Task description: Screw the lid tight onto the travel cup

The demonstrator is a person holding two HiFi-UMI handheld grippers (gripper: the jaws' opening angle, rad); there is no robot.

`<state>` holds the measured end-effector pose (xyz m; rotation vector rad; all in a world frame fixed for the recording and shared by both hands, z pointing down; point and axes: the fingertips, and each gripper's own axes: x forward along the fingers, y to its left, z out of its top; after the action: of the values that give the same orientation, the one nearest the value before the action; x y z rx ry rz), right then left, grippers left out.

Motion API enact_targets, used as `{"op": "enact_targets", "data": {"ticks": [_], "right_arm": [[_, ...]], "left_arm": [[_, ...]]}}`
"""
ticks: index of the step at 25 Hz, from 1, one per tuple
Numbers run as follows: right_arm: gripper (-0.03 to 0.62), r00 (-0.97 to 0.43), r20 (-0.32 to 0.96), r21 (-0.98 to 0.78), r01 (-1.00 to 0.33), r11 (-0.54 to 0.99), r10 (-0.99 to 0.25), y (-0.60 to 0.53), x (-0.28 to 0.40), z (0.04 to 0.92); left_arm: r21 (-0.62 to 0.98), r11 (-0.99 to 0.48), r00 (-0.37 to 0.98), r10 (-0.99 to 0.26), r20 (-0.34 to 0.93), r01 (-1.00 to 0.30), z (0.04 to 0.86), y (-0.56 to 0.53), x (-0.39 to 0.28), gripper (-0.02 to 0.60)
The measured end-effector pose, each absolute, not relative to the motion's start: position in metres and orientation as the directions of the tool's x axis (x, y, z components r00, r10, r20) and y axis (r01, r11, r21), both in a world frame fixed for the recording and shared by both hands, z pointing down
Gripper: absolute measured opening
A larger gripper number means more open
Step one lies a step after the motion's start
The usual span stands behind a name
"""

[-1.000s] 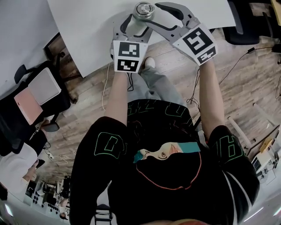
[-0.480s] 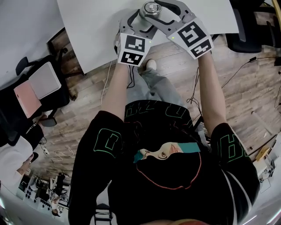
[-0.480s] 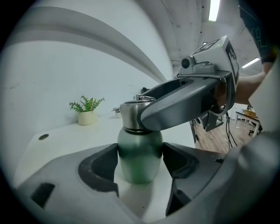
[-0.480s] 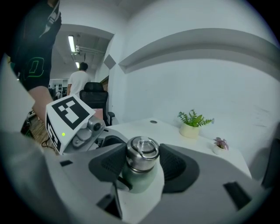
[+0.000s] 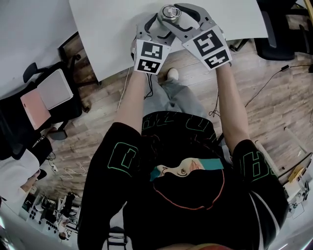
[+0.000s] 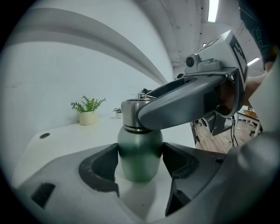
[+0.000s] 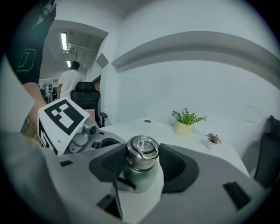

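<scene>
The jaws of the right gripper (image 7: pixel 142 166) have just been closing and are now being pressed on the steel lid (image 7: pixel 142 152); tightening is probably being started. The green travel cup (image 6: pixel 139 151) is being clamped by the left gripper (image 6: pixel 140 164), at twelve o'clock on the white table (image 5: pixel 112 29). Office chairs (image 5: pixel 51 95) are standing at nine o'clock on wood flooring (image 5: pixel 279 97).

Ceiling strip lights (image 6: pixel 213 10) lit the room brightly and evenly; the cup (image 6: pixel 140 153) cast a faint shadow; both gripper views bulged, corners black, foreground soft.
</scene>
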<state>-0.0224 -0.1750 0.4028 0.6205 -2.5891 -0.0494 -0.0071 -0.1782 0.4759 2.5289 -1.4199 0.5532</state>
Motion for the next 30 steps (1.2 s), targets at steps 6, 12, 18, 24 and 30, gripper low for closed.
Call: {"op": "enact_targets", "data": {"ticks": [6, 12, 18, 24, 30], "right_arm": [[0.236, -0.698, 0.398, 0.139, -0.595, 0.791, -0.595, -0.178, -0.021, 0.403], [0.236, -0.608, 0.345, 0.122, -0.726, 0.677, -0.715, -0.178, -0.018, 0.403], [0.312, -0.739, 0.282, -0.026, -0.644, 0.765, -0.612, -0.175, -0.016, 0.398], [0.296, -0.876, 0.343, 0.064, -0.340, 0.938, -0.340, -0.163, -0.011, 0.397], [0.299, -0.900, 0.402, 0.077, -0.150, 0.986, -0.168, -0.170, -0.006, 0.401]], "left_arm": [[0.004, -0.506, 0.467, -0.794, 0.389, -0.863, 0.477, -0.179, -0.008, 0.327], [0.030, -0.486, 0.458, -0.798, 0.392, -0.873, 0.481, -0.177, -0.008, 0.325], [0.035, -0.485, 0.455, -0.790, 0.412, -0.874, 0.485, -0.176, -0.009, 0.322], [0.031, -0.489, 0.452, -0.777, 0.438, -0.872, 0.492, -0.173, -0.011, 0.314], [0.023, -0.484, 0.438, -0.770, 0.465, -0.875, 0.499, -0.172, -0.010, 0.308]]}}
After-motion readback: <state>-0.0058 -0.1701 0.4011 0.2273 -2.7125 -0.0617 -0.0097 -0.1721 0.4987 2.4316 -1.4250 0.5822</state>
